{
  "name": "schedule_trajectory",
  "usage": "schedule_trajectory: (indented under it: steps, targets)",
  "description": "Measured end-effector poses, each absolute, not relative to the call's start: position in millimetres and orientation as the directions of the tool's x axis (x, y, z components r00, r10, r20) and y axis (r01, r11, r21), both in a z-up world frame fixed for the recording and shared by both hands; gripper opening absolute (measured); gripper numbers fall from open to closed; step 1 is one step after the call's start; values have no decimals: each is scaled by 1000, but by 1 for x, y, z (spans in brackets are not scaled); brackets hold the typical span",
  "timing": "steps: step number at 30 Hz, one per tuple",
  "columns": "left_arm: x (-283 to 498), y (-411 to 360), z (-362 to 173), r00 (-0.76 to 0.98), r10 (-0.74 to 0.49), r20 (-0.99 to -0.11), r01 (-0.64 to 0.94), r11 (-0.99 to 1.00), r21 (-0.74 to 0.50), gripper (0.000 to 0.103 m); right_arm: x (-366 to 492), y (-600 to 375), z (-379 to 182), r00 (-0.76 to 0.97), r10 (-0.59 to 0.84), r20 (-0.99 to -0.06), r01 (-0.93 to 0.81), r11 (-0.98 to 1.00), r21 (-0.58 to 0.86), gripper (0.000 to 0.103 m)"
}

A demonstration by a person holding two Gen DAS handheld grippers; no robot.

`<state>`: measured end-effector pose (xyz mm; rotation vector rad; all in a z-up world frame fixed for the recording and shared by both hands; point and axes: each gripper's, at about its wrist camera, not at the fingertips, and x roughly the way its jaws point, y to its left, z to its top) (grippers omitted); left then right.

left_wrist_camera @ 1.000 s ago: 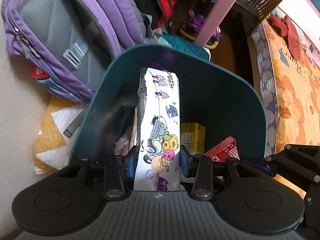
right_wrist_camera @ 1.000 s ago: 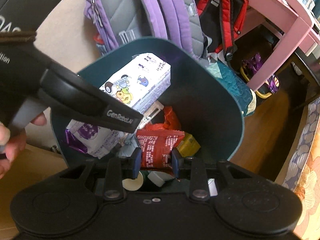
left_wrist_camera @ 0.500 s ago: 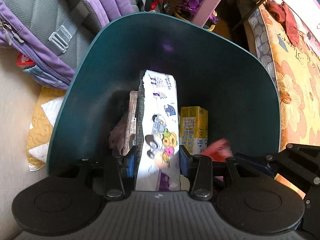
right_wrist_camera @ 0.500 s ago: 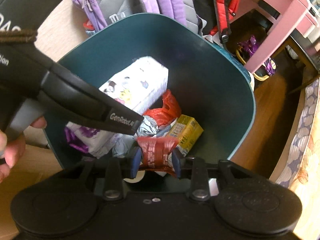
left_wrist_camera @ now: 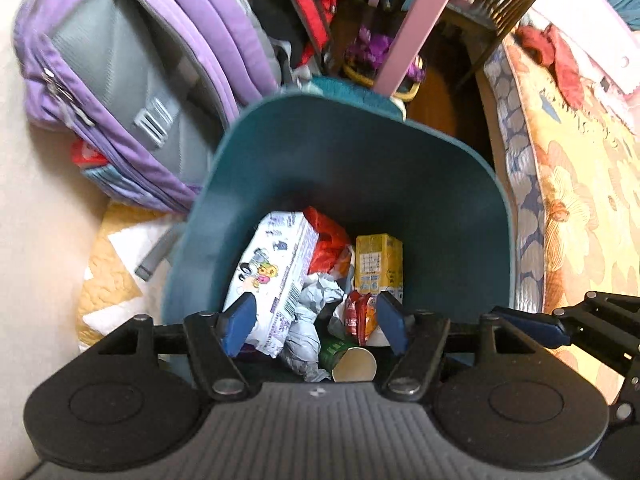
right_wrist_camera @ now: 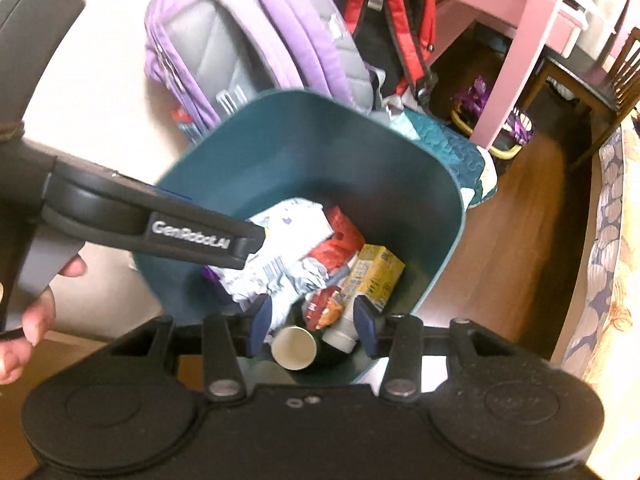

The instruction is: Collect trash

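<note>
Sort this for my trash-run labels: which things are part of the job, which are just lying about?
Job: teal bin; cartoon-print box; yellow carton; red snack packet; paper cup.
Lying about: purple backpack; red backpack; pink table leg.

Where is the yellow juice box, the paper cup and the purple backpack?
yellow juice box [left_wrist_camera: 378, 258]: left wrist view, on its printed front face.
paper cup [right_wrist_camera: 293, 347]: right wrist view, inside its open mouth.
purple backpack [left_wrist_camera: 120, 92]: left wrist view, on its grey back panel.
</note>
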<state>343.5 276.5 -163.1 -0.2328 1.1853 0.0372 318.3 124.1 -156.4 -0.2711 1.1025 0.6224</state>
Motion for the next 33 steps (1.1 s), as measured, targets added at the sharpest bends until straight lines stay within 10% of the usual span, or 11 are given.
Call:
schedule_trajectory:
  steps: [33]
  targets:
    - [155, 239, 32, 772, -9, -635, -92, 988, -125, 76, 180, 12, 17, 602, 566, -563, -573, 798, 189, 84]
